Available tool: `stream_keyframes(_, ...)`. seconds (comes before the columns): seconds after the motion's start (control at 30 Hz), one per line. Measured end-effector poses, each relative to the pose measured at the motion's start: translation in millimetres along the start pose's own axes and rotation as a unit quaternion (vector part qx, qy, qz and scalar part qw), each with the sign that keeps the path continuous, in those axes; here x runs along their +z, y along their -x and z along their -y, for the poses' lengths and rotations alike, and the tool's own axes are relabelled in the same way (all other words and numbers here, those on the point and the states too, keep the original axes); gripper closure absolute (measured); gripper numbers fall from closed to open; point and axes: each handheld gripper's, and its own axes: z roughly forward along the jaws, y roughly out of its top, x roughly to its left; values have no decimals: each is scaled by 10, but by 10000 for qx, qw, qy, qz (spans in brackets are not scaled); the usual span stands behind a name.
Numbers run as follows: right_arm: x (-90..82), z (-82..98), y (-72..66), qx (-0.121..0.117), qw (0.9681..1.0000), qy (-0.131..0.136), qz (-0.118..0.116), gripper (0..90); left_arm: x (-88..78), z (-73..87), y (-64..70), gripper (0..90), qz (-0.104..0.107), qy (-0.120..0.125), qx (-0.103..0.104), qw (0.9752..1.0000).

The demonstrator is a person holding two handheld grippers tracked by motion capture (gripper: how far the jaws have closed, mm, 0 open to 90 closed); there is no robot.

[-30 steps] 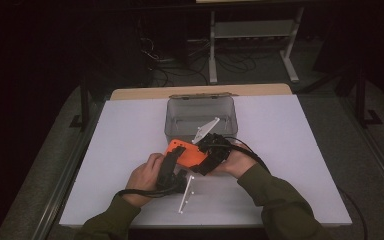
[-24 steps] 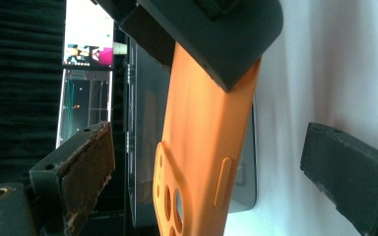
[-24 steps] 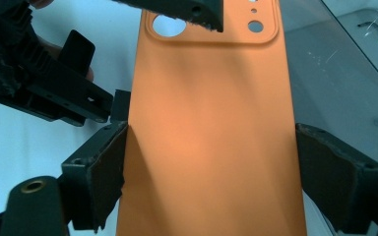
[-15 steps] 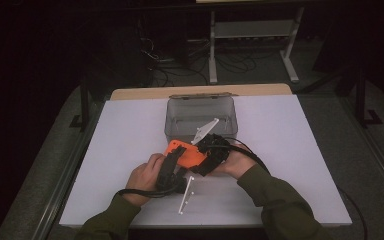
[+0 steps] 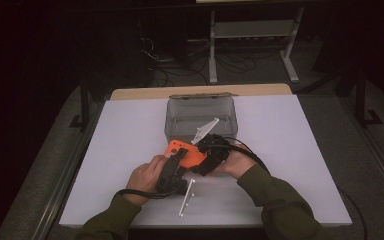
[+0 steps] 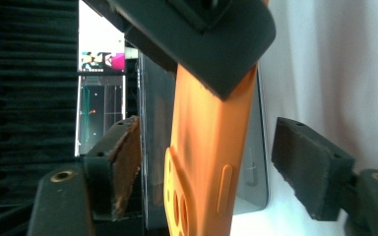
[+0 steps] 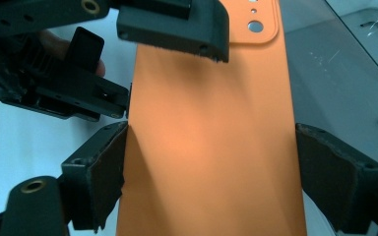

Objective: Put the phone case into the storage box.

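Holding the orange phone case (image 5: 186, 152) across its width in our right gripper (image 7: 211, 162) near the bench's front edge, we have our left gripper (image 6: 202, 162), just closing, astride its edge without pinching, the clear box (image 5: 180, 107) still empty.

Olive-green sleeves cover both forearms. Each black gripper (image 5: 172, 170) trails a black cable (image 5: 145, 194) behind its jaws. Brass-coloured screw heads (image 6: 62, 175) sit at the jaw bases, below worn dark pads (image 7: 109, 169).

Count at the table: one flat orange plastic phone-shaped case (image 5: 186, 151) at frame centre; one clear grey plastic box (image 5: 201, 119) just above it; two black two-jaw grippers, left (image 5: 172, 170) and right (image 5: 209, 152); one white tabletop (image 5: 290, 150).
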Motion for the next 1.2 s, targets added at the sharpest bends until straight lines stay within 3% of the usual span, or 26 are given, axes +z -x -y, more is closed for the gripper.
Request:
stream_keyframes(0.03, 1, 0, 0, 3, 10000, 0, -6, 157, 14, -2, 17, 298, -70, 151, -117, 9998)
stream_keyframes(0.5, 12, -1, 10, 45, 10000, 11, -10, 157, -30, -56, 14, 473, -50, 8, 159, 9999)
stream_keyframes(0.67, 11, -1, 15, 76, 10000, 12, -6, 157, -26, -67, 10, 547, -82, 61, 52, 9999)
stream_keyframes(1.2, 19, -1, 25, 73, 10000, 20, -31, 157, -53, -97, -2, 637, -124, 132, 127, 9998)
